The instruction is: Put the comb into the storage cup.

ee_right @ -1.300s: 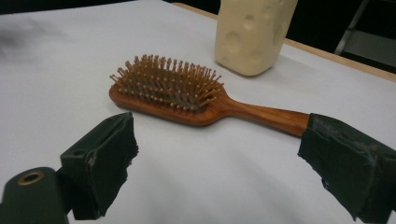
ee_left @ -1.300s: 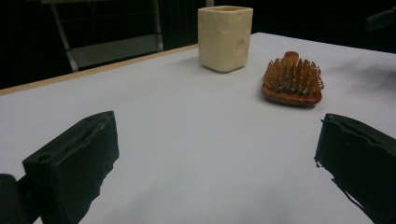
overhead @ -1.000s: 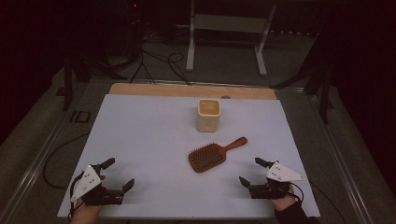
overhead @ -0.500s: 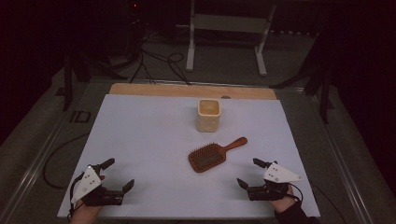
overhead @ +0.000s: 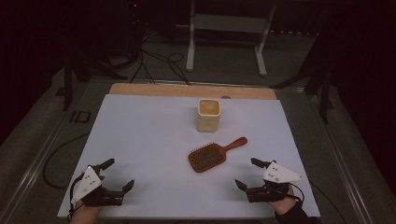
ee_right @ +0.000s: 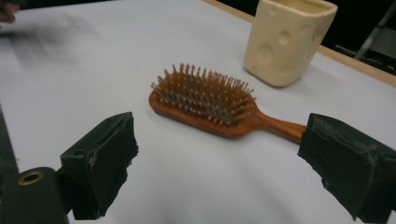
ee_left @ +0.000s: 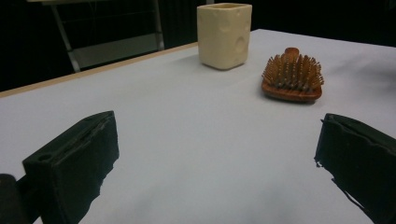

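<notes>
Overhead, the left tool (overhead: 114, 174) and right tool (overhead: 248, 173) rested released near the table's (overhead: 149, 135) front edge. Left gripper view: cream cup (ee_left: 224, 33) beyond the hairbrush (ee_left: 293, 75). Right gripper view: hairbrush between spread jaws (probably lined up for a grasp).

No readable text, label, brand, number or sign on anything in these views.

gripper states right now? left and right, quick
Left gripper: open, holding nothing, resting low over the table.
Right gripper: open, holding nothing, jaws facing the hairbrush.
</notes>
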Motion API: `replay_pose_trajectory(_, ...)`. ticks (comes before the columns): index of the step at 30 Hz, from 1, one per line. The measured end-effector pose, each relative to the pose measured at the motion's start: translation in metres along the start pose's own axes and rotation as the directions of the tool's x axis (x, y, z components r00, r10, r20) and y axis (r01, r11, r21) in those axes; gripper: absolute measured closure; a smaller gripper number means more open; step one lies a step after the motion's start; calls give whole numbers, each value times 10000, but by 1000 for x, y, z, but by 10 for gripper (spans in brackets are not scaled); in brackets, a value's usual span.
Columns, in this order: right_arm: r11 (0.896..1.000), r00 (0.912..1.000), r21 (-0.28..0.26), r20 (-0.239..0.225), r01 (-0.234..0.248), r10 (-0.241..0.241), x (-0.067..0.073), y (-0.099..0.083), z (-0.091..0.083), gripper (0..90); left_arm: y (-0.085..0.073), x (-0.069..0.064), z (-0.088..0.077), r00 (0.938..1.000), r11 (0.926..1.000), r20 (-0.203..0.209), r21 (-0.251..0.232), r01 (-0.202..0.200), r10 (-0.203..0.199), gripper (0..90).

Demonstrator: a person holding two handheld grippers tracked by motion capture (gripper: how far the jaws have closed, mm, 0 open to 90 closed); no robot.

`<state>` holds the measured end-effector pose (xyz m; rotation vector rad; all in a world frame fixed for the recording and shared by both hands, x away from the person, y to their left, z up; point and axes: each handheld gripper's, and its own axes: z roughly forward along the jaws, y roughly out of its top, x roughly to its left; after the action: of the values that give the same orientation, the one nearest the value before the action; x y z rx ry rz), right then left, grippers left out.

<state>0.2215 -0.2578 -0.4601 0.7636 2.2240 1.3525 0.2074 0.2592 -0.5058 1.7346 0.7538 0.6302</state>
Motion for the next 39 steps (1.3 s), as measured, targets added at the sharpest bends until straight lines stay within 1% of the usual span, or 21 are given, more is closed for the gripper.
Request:
replay_pose_trajectory(4,9999,9998,-58,-108,160,-161,2,9,-4,97,0,0,0,10000,10000,-17,54,-59,59,0)
replay_pose_trajectory(6,9999,9998,-76,-140,119,-120,2,13,-6,97,0,0,0,10000,10000,-24,-4,-22,22,0)
replay_pose_trajectory(12,9993,9993,-157,164,339,-337,-4,27,-13,97,0,1,-1,10000,10000,-66,-39,15,-15,0)
replay_pose_trajectory(15,9988,9989,-270,224,410,-404,-8,36,-16,97,0,0,-1,10000,10000,-65,50,-44,44,0)
replay_pose_trajectory(16,9983,9984,-298,253,510,-503,-9,38,-16,97,0,0,-1,10000,10000,-74,31,-38,38,0)
replay_pose_trajectory(18,9981,9982,-334,320,517,-506,-11,43,-16,97,0,0,-1,10000,10000,-87,-16,-22,22,0)
replay_pose_trajectory(22,9978,9981,-466,422,477,-457,-16,53,-16,97,0,1,-2,9999,10000,-127,-39,-3,2,0)
replay_pose_trajectory(24,9964,9964,-494,536,682,-655,-20,58,-14,97,0,1,-2,9999,10000,-138,-49,-2,1,0)
replay_pose_trajectory(26,9963,9965,-554,542,661,-631,-23,62,-14,97,0,1,-2,9999,10000,-144,-22,-6,6,0)
replay_pose_trajectory(28,9956,9954,-552,632,754,-719,-26,66,-13,97,0,1,-2,9999,10000,-155,-62,7,-8,0)
replay_pose_trajectory(30,9954,9951,-599,695,743,-701,-28,70,-12,97,0,0,-2,9999,10000,-155,-33,-8,8,0)
replay_pose_trajectory(33,9939,9931,-665,834,884,-827,-32,77,-12,97,0,0,-2,9999,10000,-136,-63,-9,9,0)
replay_pose_trajectory(35,9940,9929,-668,879,865,-805,-33,79,-12,97,0,0,-2,9999,10000,-140,-67,10,-11,0)
replay_pose_trajectory(36,9931,9921,-752,936,904,-832,-37,83,-11,97,0,0,-2,9999,10000,-150,-17,-19,18,0)
replay_pose_trajectory(37,9931,9921,-752,936,904,-832,-37,83,-11,97,0,0,-2,9999,10000,-150,-17,-19,18,0)
replay_pose_trajectory(39,9940,9930,-761,935,788,-716,-40,86,-9,97,0,0,-3,9999,10000,-141,-74,-6,5,0)
